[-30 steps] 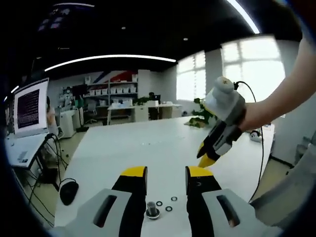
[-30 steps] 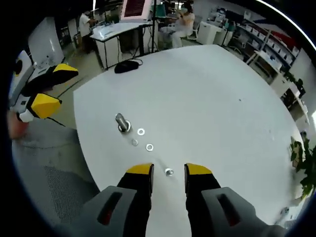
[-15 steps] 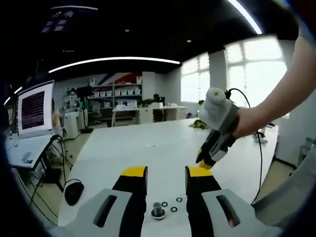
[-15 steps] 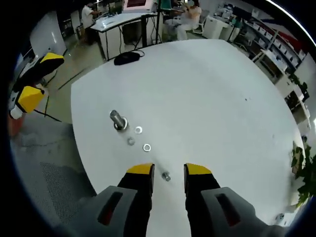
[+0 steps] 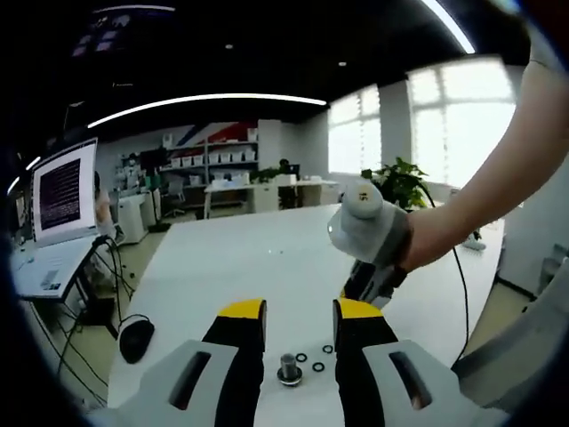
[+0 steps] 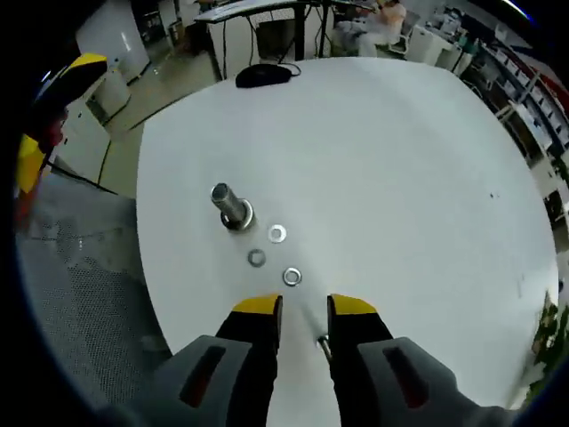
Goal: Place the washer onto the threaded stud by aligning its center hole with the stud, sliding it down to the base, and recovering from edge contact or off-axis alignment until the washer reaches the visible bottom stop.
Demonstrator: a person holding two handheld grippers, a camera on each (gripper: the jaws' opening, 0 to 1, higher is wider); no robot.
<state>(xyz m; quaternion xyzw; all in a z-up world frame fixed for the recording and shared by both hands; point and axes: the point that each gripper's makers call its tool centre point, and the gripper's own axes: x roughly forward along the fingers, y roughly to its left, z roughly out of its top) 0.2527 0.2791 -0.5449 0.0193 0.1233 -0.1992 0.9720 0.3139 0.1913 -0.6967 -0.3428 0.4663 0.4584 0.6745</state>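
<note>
Right gripper view: white round counter (image 6: 400,160) carrying one threaded stud (image 6: 229,205), upright on its broad base near the counter's edge. Three loose washers lie flat just beside the stud: first washer (image 6: 277,234) nearest the base, second washer (image 6: 257,259) below it, third washer (image 6: 292,277) closest to the jaws. None of the three touches the stud. Right gripper (image 6: 301,308) low over the counter, yellow-tipped jaws slightly parted; a small metallic piece (image 6: 324,342) sits in the gap against the inner face of one jaw, but whether it is pinched cannot be told. Black computer mouse (image 6: 266,76) at the far counter edge.

Left gripper view: left gripper (image 5: 299,311) with jaws apart, nothing between them. Same stud (image 5: 288,368) stands on the counter (image 5: 231,267) between the jaws, two washers visible as dark rings (image 5: 309,358) beside it. Right gripper, held in a person's hand (image 5: 427,245), points down at the counter close past the left jaw tips. Laptop (image 5: 60,191) with lit screen on a side desk; mouse (image 5: 136,336) near the counter edge.
</note>
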